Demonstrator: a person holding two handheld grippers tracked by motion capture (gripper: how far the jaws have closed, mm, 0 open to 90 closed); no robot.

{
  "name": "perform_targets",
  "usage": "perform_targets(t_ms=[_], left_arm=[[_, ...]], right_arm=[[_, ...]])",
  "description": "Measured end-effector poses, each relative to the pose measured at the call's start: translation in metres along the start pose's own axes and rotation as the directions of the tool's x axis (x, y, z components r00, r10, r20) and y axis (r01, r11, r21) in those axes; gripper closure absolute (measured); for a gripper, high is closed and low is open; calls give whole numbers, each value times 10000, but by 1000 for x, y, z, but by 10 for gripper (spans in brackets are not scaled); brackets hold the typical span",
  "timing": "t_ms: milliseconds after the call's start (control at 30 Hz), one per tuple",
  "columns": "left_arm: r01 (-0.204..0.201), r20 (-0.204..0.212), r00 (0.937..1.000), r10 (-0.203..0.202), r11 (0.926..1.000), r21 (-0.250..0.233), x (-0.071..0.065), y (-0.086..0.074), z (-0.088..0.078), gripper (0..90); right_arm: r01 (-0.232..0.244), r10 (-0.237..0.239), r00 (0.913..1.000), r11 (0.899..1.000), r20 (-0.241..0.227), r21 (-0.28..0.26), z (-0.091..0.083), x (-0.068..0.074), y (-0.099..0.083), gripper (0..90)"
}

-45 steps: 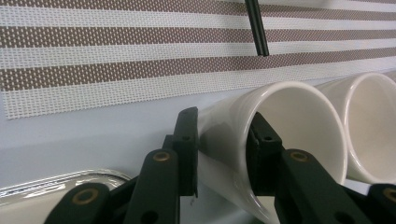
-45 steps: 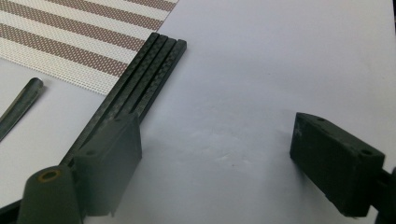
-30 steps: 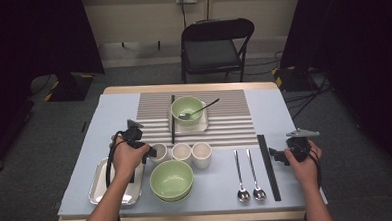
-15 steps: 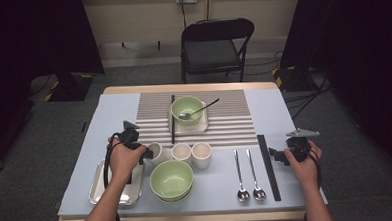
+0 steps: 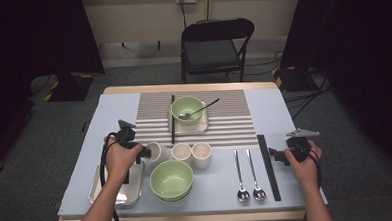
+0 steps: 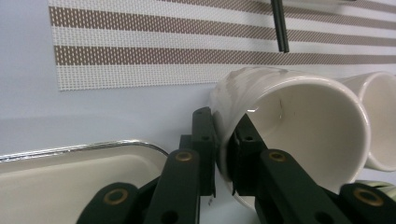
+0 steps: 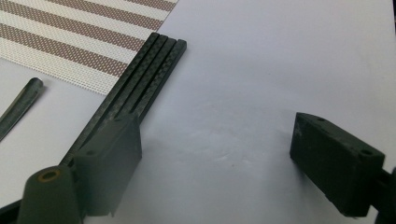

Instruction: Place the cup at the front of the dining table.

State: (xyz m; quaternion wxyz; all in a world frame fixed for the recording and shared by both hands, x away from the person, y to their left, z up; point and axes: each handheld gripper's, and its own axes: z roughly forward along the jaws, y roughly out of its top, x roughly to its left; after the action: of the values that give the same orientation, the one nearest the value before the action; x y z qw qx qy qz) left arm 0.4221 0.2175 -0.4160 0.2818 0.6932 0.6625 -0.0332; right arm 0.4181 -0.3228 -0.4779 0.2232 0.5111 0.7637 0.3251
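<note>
The left hand-held gripper (image 6: 223,154) is clenched on the side wall of a white cup (image 6: 299,135). One jaw is inside the cup and one is outside. Its jaws have just been closing on that wall. The cup tips toward the gripper. In the high view this cup (image 5: 155,151) sits at the left end of a row of three white cups, at about 8 o'clock on the table (image 5: 109,112).

Nearest to the person sits a green bowl (image 5: 171,179) at 6 o'clock, with a silver tray (image 5: 132,192) at its 9 o'clock. Two spoons (image 5: 248,174) lie at the bowl's 3 o'clock, and a bundle of black chopsticks (image 5: 268,165) lies just past them.

The right hand-held gripper (image 5: 277,155) is released, with wide jaws and nothing between them. It rests at 4 o'clock, just beside the chopsticks.

Farther off, at 12 o'clock, a striped mat (image 5: 229,121) holds a second green bowl (image 5: 187,110) with a spoon in it.
</note>
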Motion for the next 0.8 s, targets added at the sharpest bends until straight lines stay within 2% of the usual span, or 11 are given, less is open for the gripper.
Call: perform_targets(t_ms=[67,233,333,800], left_arm=[[64,-58,10000,-65,10000,-51,-1,1,-2,828],[37,168,9999,-36,10000,-84,-3,2,-6,828],[40,67,10000,-39,9999,-123,-4,3,-8,828],[73,266,9996,-66,9996,-276,-5,5,-17,829]], right_arm=[[3,-3,10000,10000,-6,0,0,0,0,151],[0,0,10000,10000,-2,1,0,0,0,151],[8,-8,10000,10000,-4,-2,0,0,0,151],[2,-2,10000,10000,3,1,0,0,0,151]])
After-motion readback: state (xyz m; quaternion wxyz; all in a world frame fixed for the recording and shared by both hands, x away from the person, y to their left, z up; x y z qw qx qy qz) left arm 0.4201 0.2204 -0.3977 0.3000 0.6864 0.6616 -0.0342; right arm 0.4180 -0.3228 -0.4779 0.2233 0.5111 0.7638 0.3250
